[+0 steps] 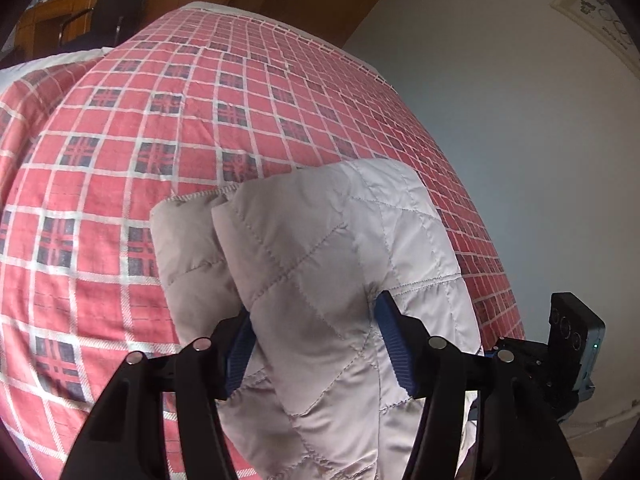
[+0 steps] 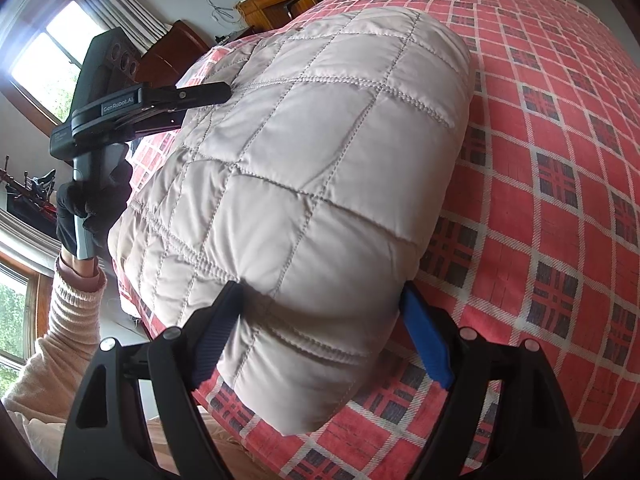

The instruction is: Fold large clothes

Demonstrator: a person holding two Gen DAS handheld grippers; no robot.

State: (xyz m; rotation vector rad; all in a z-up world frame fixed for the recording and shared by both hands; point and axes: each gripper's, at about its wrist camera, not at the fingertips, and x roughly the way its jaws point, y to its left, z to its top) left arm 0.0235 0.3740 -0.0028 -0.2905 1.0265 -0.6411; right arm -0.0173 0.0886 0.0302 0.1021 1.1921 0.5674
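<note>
A pale grey quilted jacket (image 1: 320, 248) lies folded into a thick bundle on the red checked bedspread (image 1: 160, 120), near the bed's edge. My left gripper (image 1: 316, 320) has its blue pads pressed into both sides of one end of the bundle. In the right wrist view the same jacket (image 2: 320, 152) fills the middle, and my right gripper (image 2: 320, 320) clamps its near end between blue pads. The left gripper (image 2: 216, 92) shows side-on at the jacket's far end, held by a black-gloved hand (image 2: 92, 208) with a cream sleeve (image 2: 68, 312).
The bedspread (image 2: 560, 160) stretches far beyond the jacket. A pale wall (image 1: 520, 160) runs along the bed's right side. A wooden desk (image 2: 276, 0) and dark chair (image 1: 120, 4) stand past the far end. Windows (image 2: 44, 64) are on the left.
</note>
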